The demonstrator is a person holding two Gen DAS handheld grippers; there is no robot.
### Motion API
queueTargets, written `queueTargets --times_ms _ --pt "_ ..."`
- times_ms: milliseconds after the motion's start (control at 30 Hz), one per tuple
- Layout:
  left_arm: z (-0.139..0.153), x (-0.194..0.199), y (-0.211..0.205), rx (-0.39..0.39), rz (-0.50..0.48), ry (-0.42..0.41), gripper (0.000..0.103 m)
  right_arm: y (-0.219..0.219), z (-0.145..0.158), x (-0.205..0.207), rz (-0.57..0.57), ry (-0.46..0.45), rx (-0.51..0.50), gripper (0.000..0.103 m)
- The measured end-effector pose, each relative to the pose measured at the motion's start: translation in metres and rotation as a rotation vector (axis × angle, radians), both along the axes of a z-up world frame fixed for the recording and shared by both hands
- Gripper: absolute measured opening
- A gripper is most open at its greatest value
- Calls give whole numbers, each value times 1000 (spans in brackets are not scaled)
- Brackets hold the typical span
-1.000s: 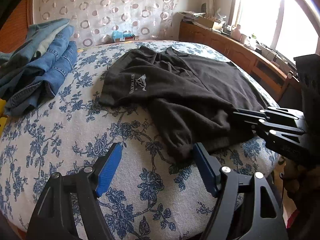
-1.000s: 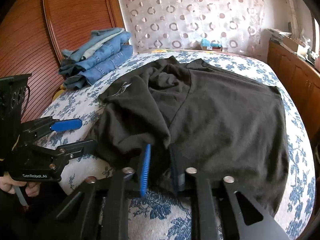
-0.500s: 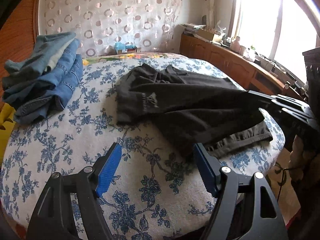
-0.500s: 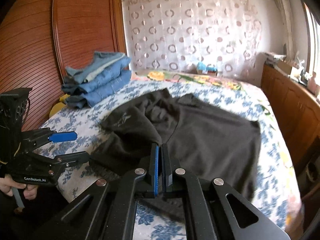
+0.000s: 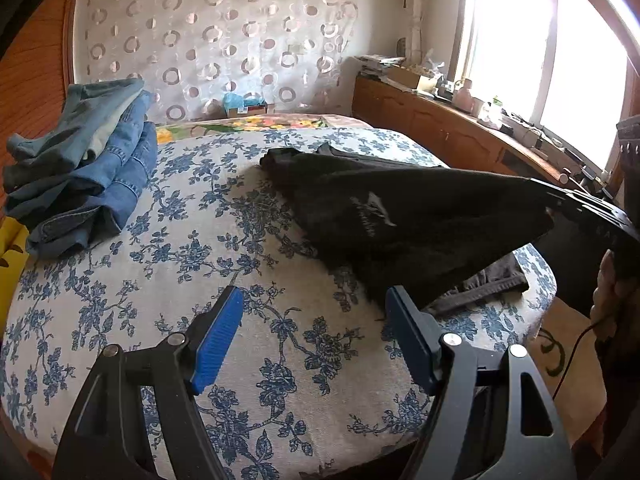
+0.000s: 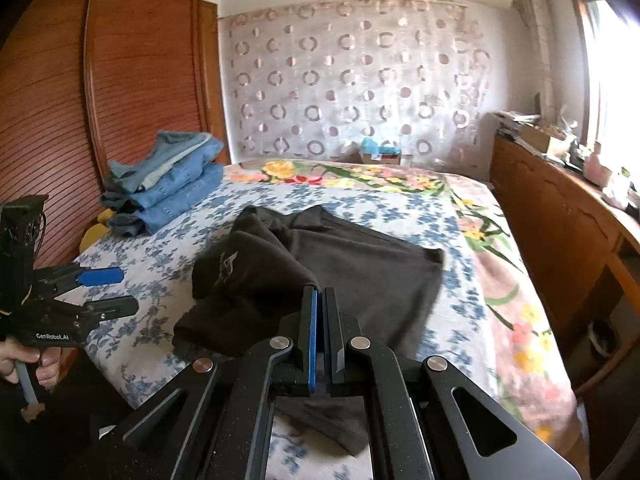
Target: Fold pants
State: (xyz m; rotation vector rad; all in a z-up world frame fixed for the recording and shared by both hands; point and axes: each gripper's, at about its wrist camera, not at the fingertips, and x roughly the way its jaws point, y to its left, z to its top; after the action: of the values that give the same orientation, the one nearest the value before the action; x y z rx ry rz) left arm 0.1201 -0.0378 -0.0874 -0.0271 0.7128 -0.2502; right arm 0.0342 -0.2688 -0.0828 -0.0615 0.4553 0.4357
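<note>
Dark pants (image 5: 400, 216) with a pale logo lie on the blue-flowered bed (image 5: 180, 280). My right gripper (image 6: 320, 294) is shut on a fold of the pants (image 6: 360, 264) at their near edge and holds that part up off the sheet, stretched taut. In the left wrist view the right gripper (image 5: 560, 200) comes in from the right with the cloth pulled to its tips. My left gripper (image 5: 314, 296) is open above bare sheet, just left of the pants' near corner, with nothing between its blue pads. In the right wrist view the left gripper (image 6: 116, 290) hovers at the left.
A stack of folded jeans (image 5: 80, 168) sits at the bed's far left, against a wooden wardrobe (image 6: 120, 80). A long wooden cabinet (image 6: 560, 232) with clutter runs along the right under the window. A small box (image 6: 380, 152) stands by the curtain at the bed's far end.
My right gripper shut on the pants' near edge, then rose and drew back, lifting the cloth and sliding it over the bed. My left gripper rose a little and stayed open.
</note>
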Motion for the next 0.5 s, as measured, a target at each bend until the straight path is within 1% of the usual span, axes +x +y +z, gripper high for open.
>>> queueTargets --times_ms 267,400,500 --pt "1 2 -6 7 -8 -9 75 -22 -14 -6 -34 48 5 2" --pt "3 0 -10 16 -7 -43 75 -27 -18 -6 -46 71 8 2" --pt "6 -1 -12 24 -6 -72 75 -31 -25 -2 -52 105 9 2"
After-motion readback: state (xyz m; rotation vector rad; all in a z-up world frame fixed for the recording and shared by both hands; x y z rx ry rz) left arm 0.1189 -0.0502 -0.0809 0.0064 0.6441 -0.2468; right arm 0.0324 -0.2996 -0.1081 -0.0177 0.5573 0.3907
